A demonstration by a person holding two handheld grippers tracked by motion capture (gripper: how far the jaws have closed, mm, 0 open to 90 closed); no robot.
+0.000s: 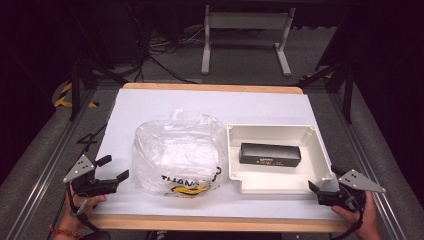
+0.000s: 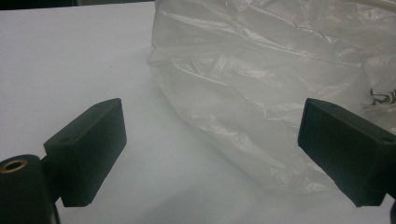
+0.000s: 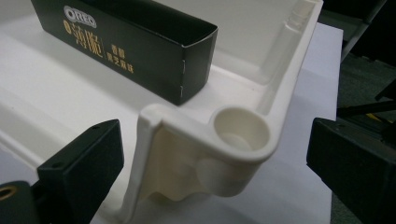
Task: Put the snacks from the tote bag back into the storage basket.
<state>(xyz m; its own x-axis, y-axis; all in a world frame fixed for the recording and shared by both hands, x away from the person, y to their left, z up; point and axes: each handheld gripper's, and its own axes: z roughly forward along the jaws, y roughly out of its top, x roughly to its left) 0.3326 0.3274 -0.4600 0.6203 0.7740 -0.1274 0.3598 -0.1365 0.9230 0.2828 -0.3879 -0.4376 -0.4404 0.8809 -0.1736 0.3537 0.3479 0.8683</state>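
High view shows the white tabletop [image 1: 150,105] carrying a crumpled clear plastic bag [image 1: 177,152] near the front edge at mid-width, beside it the cream tray [image 1: 320,145] toward the right edge, a dark biscuit box [image 1: 270,154] lying flat inside. The left claw [image 1: 112,169] waits at the front left corner, jaws wide and empty, aimed at the bag. The right claw [image 1: 325,187], likewise spread and empty, straddles the tray's near corner post [image 3: 240,128], likely to steady it.

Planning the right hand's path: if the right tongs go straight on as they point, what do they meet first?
Probably the tray's near corner post, centred between the open right tongs; the box lies beyond.
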